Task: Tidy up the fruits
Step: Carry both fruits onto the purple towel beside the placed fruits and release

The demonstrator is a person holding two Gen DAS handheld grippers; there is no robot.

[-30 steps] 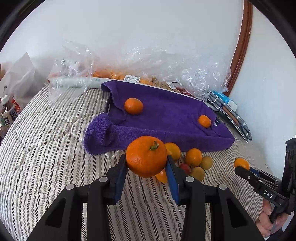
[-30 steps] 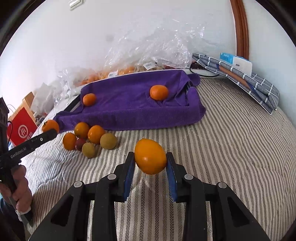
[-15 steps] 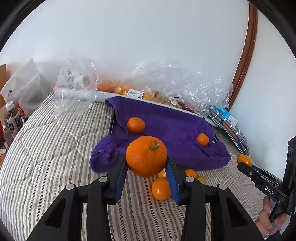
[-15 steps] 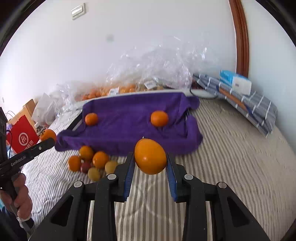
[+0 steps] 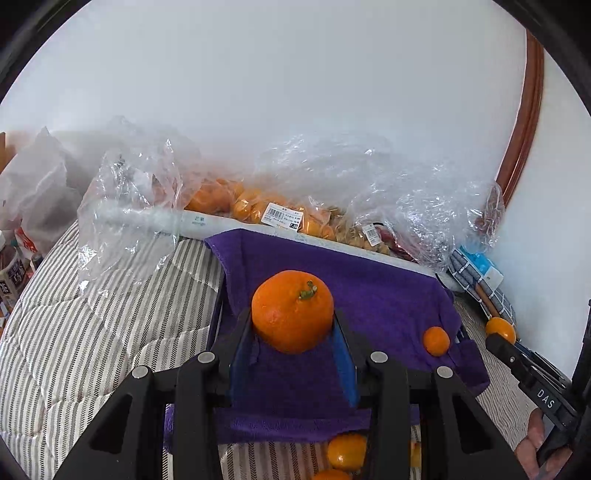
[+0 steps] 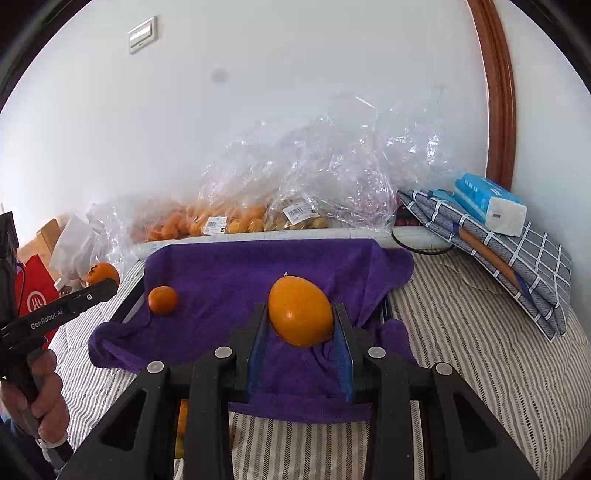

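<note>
Your left gripper (image 5: 293,332) clamps the mandarin (image 5: 292,311), your right gripper (image 6: 300,326) the smooth orange (image 6: 300,312); both now hang over the purple towel (image 6: 240,273) at frame centre, ready for placing.

Bedroom in a home; striped quilt (image 6: 480,350) covering a bed set against a white wall (image 6: 295,110); wall switch (image 6: 142,34); folded checked cloth (image 6: 517,258); pack of tissues (image 6: 487,203); wooden door frame (image 6: 498,92).

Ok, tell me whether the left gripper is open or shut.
Shut on a fruit: the left gripper has its blue pads pressed against both sides of the stemmed orange.
</note>
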